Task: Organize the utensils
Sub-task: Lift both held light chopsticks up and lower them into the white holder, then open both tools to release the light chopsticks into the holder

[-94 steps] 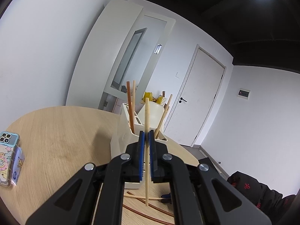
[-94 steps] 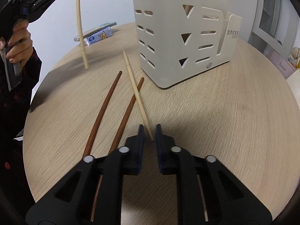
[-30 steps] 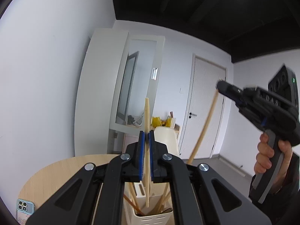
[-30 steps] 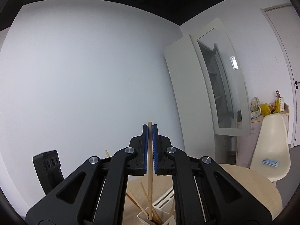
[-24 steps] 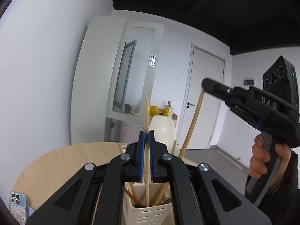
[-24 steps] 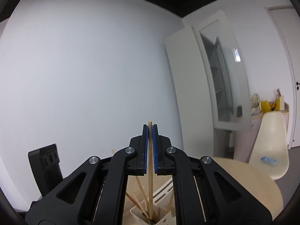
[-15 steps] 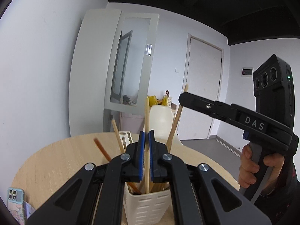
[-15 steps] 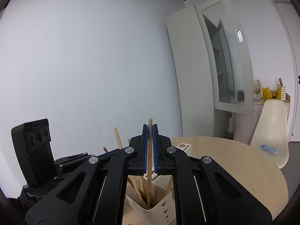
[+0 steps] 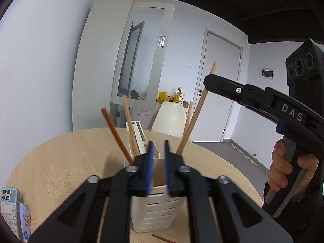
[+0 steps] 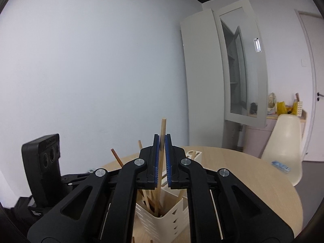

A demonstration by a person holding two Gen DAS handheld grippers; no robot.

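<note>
Jaws of the left gripper (image 9: 157, 151) have just been opening, empty, above the cream utensil holder (image 9: 158, 206), while beyond it the right gripper (image 10: 162, 141) pinches a near-upright light chopstick (image 10: 163, 127), tip inside.

The black left gripper (image 9: 157, 158) hides the front rim of the cream slotted plastic utensil holder (image 9: 156, 212); chopstick bases inside stay unseen.
</note>
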